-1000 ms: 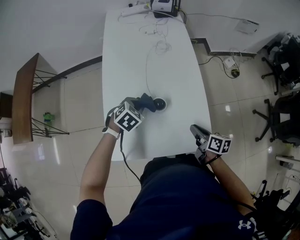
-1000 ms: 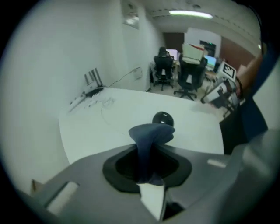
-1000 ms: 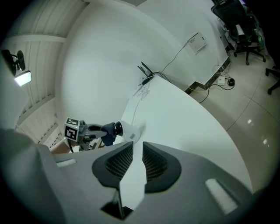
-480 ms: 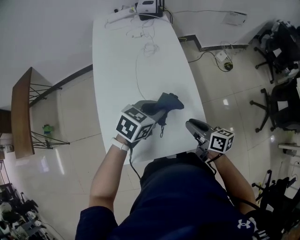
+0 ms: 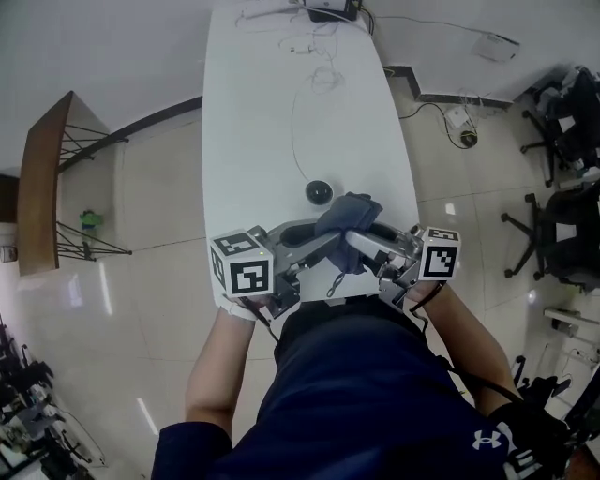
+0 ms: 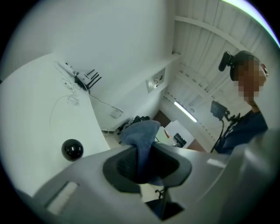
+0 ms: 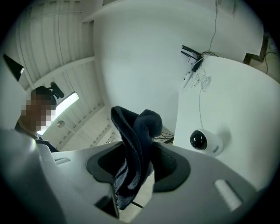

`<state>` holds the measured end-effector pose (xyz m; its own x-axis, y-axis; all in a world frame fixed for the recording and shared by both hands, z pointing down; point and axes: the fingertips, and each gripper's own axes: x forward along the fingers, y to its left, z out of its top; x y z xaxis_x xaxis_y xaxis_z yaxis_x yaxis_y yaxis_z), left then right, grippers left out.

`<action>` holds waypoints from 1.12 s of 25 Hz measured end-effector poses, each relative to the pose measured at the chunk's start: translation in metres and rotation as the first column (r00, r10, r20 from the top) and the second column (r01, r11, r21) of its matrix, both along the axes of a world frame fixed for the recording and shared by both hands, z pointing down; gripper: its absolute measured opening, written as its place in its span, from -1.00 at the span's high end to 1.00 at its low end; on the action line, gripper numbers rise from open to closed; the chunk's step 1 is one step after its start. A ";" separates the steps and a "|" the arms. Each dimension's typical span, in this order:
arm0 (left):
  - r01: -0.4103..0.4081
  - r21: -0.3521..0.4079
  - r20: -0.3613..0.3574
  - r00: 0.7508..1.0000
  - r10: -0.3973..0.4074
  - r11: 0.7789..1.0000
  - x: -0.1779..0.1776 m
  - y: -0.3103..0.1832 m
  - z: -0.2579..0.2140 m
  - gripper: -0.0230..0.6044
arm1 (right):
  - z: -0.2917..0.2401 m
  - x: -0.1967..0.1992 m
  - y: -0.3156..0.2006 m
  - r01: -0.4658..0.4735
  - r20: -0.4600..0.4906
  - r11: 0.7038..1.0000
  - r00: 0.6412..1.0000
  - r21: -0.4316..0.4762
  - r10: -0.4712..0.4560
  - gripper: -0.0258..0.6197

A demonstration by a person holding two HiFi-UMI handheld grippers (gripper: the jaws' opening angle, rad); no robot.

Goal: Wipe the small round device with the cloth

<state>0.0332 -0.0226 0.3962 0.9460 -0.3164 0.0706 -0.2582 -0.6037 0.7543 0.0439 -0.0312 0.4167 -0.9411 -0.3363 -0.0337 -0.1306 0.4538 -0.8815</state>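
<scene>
The small round device (image 5: pixel 319 192), a black dome on a white base, sits on the white table (image 5: pixel 253 141) with its cable running to the far end; it also shows in the left gripper view (image 6: pixel 72 149) and the right gripper view (image 7: pixel 199 140). A dark blue cloth (image 5: pixel 349 217) hangs in the air just in front of it. My left gripper (image 5: pixel 323 234) is shut on the cloth (image 6: pixel 141 133), pointing right. My right gripper (image 5: pixel 361 242) faces it from the right. Its jaws have just been opening and stand apart around the cloth (image 7: pixel 135 131) without pinching it.
A power strip and a router (image 5: pixel 323 9) with loose cables lie at the table's far end. A wooden shelf (image 5: pixel 42 178) stands on the floor to the left, office chairs (image 5: pixel 572 122) to the right. The person's body is at the table's near edge.
The left gripper lifted the cloth off the device and carried it up toward the person. The right gripper rose, swung left to meet the cloth, and its jaws spread.
</scene>
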 end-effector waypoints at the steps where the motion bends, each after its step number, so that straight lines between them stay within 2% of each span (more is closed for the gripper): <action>1: 0.017 -0.012 -0.002 1.000 -0.017 1.000 -0.006 0.000 0.003 0.70 | 0.000 -0.006 0.001 0.016 -0.006 1.000 1.000 0.005 -0.016 0.44; 2: 0.038 -0.030 -0.013 0.999 -0.038 0.999 -0.011 0.000 0.006 0.70 | 0.001 -0.012 0.001 0.029 -0.018 1.000 0.999 0.010 -0.029 0.53; 5: 0.128 -0.104 -0.043 0.990 -0.133 0.986 -0.030 0.000 0.021 0.66 | 0.009 -0.027 0.000 0.044 -0.086 0.999 0.995 0.027 -0.041 0.61; 7: 0.217 -0.140 -0.012 0.975 -0.221 0.966 -0.047 -0.001 0.040 0.42 | 0.024 -0.026 -0.009 -0.007 -0.155 1.000 0.988 0.030 0.012 0.62; 8: 0.268 -0.155 0.016 0.963 -0.269 0.951 -0.058 -0.001 0.052 0.38 | 0.033 -0.018 -0.020 -0.052 -0.212 0.998 0.975 0.044 0.061 0.62; 9: 0.315 -0.172 0.041 0.949 -0.313 0.933 -0.069 0.000 0.063 0.38 | 0.045 -0.006 -0.035 -0.097 -0.291 0.992 0.950 0.077 0.115 0.62; 11: 0.373 -0.204 0.075 0.928 -0.365 0.905 -0.086 0.007 0.081 0.39 | 0.068 0.019 -0.065 -0.111 -0.489 0.972 0.849 0.207 0.201 0.62; 12: 0.388 -0.212 0.091 0.922 -0.378 0.897 -0.092 0.013 0.087 0.42 | 0.075 0.024 -0.075 -0.060 -0.571 0.959 0.793 0.277 0.214 0.62; 13: 0.401 -0.214 0.111 0.916 -0.386 0.891 -0.098 0.018 0.093 0.45 | 0.076 0.020 -0.079 0.024 -0.626 0.943 0.754 0.332 0.201 0.62; 15: 0.429 -0.211 0.150 0.902 -0.405 0.878 -0.109 0.026 0.102 0.48 | 0.070 -0.011 -0.074 0.234 -0.680 0.889 0.725 0.393 0.110 0.62; 17: 0.457 -0.219 0.168 0.888 -0.428 0.862 -0.118 0.030 0.107 0.51 | 0.069 -0.048 -0.065 0.402 -0.720 0.821 0.694 0.406 0.016 0.62; 18: 0.467 -0.224 0.171 0.883 -0.438 0.855 -0.121 0.030 0.109 0.52 | 0.074 -0.061 -0.065 0.446 -0.738 0.801 0.675 0.400 -0.007 0.62; 19: 0.475 -0.227 0.172 0.879 -0.445 0.850 -0.123 0.031 0.109 0.53 | 0.080 -0.069 -0.071 0.458 -0.748 0.800 0.663 0.387 -0.018 0.62; 20: 0.480 -0.229 0.173 0.876 -0.450 0.847 -0.125 0.030 0.109 0.54 | 0.085 -0.072 -0.081 0.438 -0.745 0.820 0.667 0.369 -0.022 0.62; 21: 0.484 -0.230 0.171 0.874 -0.455 0.844 -0.125 0.029 0.108 0.56 | 0.088 -0.070 -0.094 0.389 -0.727 0.854 0.687 0.347 -0.018 0.62; 23: 0.494 -0.232 0.164 0.869 -0.467 0.838 -0.126 0.028 0.104 0.58 | 0.089 -0.054 -0.121 0.226 -0.652 0.933 0.758 0.281 0.013 0.62; 25: 0.508 -0.237 0.162 0.861 -0.482 0.828 -0.127 0.028 0.103 0.61 | 0.098 -0.028 -0.142 0.042 -0.558 0.986 0.828 0.164 0.058 0.62; 26: 0.516 -0.241 0.162 0.856 -0.490 0.822 -0.128 0.029 0.103 0.62 | 0.109 -0.014 -0.148 -0.039 -0.514 0.995 0.854 0.088 0.079 0.63; 28: 0.531 -0.253 0.162 0.847 -0.506 0.809 -0.130 0.031 0.103 0.64 | 0.141 0.011 -0.152 -0.167 -0.457 0.985 0.881 -0.053 0.125 0.62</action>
<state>-0.0968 0.0084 0.4991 0.6336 -0.7130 0.3004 -0.5412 -0.1311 0.8306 0.0554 -0.1832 0.5576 -0.7876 -0.4527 0.4182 -0.5817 0.3220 -0.7470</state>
